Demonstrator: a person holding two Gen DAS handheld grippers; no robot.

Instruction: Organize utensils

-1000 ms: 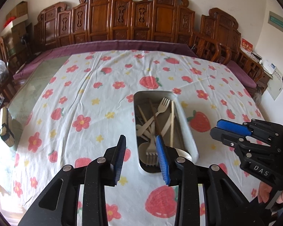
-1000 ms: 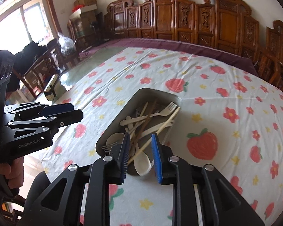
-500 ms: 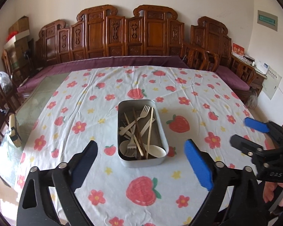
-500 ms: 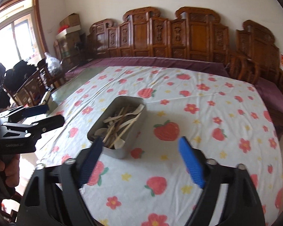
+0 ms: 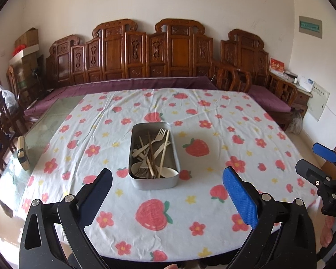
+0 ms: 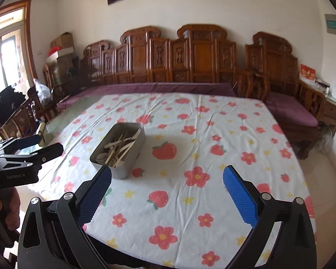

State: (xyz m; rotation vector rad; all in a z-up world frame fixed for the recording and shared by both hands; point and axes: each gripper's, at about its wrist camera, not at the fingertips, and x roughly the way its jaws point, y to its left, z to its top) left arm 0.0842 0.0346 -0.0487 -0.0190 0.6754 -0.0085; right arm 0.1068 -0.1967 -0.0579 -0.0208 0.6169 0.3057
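A grey metal box (image 5: 134, 154) stands mid-table on the flowered cloth and holds several pale wooden utensils (image 5: 154, 152): forks, spoons and sticks. It also shows in the right wrist view (image 6: 134, 154) with the utensils (image 6: 119, 149) piled inside. My left gripper (image 5: 168, 183) is open wide and empty, back near the table's front edge. My right gripper (image 6: 166, 183) is open wide and empty, to the right of the box and back from it. Each gripper shows at the edge of the other's view, the right one (image 5: 313, 159) and the left one (image 6: 40, 144).
The flowered tablecloth (image 5: 212, 134) covers the table; bare glass (image 5: 47, 121) shows at its left with a small block (image 5: 22, 154) on it. Carved wooden benches (image 5: 168, 51) with purple cushions stand behind. Chairs stand at the left.
Both grippers have pulled back and up from over the box and opened wide from nearly shut. The box and its utensils have stayed put.
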